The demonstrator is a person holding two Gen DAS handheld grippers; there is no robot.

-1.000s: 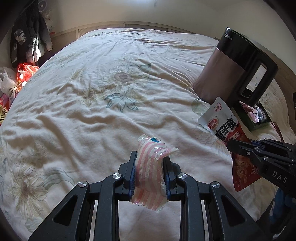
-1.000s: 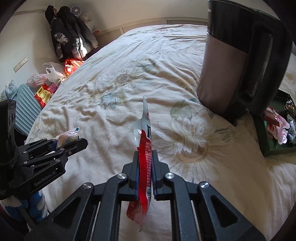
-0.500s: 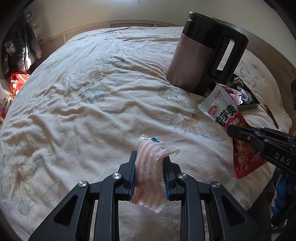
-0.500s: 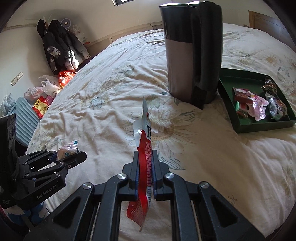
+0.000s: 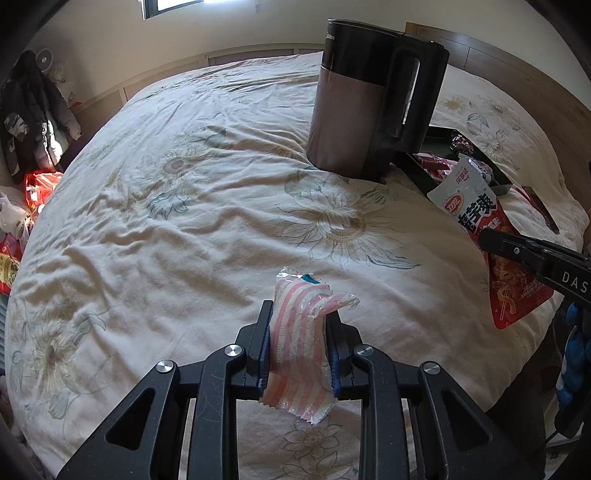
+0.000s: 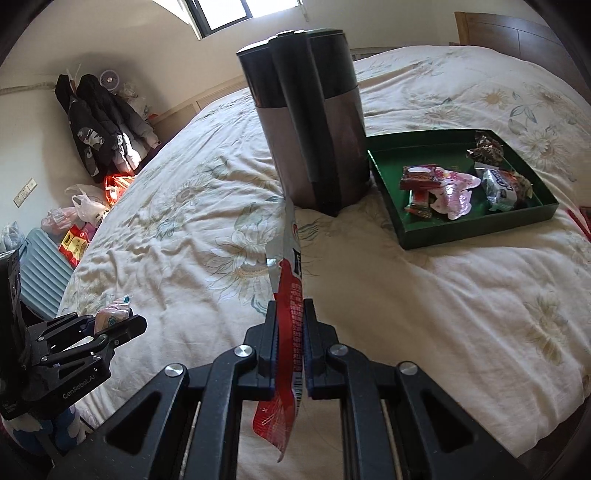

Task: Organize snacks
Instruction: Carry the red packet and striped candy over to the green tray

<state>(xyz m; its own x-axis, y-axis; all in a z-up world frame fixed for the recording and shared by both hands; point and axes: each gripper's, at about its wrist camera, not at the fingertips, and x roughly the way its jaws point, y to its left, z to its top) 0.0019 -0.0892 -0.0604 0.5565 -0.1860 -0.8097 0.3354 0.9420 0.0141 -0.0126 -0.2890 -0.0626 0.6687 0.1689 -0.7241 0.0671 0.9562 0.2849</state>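
Both wrist views look down, close; share kettle (image 5: 373, 103), bed (image 6: 424, 295).

Daylight is coming in from a window (image 6: 221, 14) at the far wall, and it's blowing out to pure white there. The bedspread (image 5: 192, 221) is looking bright and evenly lit, with soft shadows sitting in its wrinkles. The dark kettle (image 6: 310, 110) is throwing a shadow toward the near side and picking up a bit of sheen. Both views are staying sharp in the middle, while the fisheye is bending everything and the corners are going black.
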